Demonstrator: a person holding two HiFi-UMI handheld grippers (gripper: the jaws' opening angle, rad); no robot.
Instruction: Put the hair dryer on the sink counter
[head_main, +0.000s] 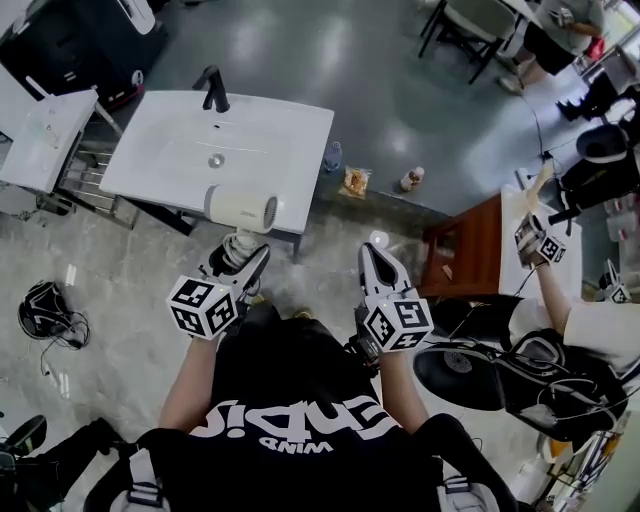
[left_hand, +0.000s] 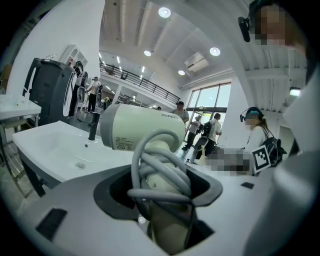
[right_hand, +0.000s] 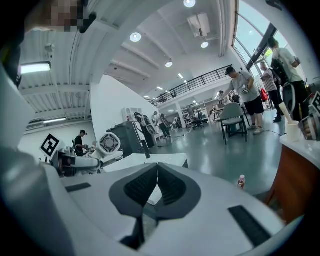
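dryer carried to the counter's near edge

a white sink counter (head_main: 295, 125) stands on a grey tiled floor. its basin (head_main: 190, 160) holds only the drain, with a black faucet (head_main: 211, 90) behind. the left gripper (head_main: 243, 258) clamps the cord-wrapped handle of the hair dryer (head_main: 242, 208), whose barrel lies crosswise over the counter's near edge, just ahead of the jaws. the right gripper (head_main: 376, 250) is closed on nothing, beside the counter.

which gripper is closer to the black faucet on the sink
Left. The left gripper, holding the hair dryer, is at the front edge of the sink, in front of the faucet; the right gripper is past its right corner.
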